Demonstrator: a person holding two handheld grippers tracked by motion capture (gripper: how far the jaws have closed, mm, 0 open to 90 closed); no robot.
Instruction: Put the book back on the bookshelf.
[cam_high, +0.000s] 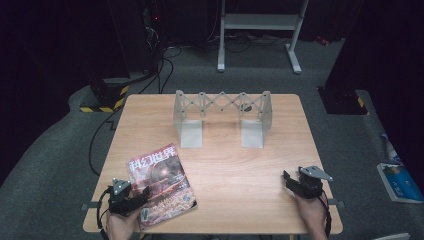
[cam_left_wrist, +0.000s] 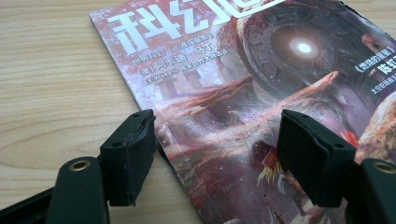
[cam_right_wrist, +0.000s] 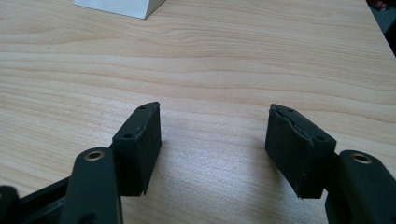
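My left tongs hover low over the near left edge of the magazine, jaws apart and clamping nothing. The magazine lies flat on the counter at its near left. My right tongs rest apart over bare wood.

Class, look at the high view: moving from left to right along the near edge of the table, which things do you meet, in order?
left gripper → magazine → bare stretch of table → right gripper
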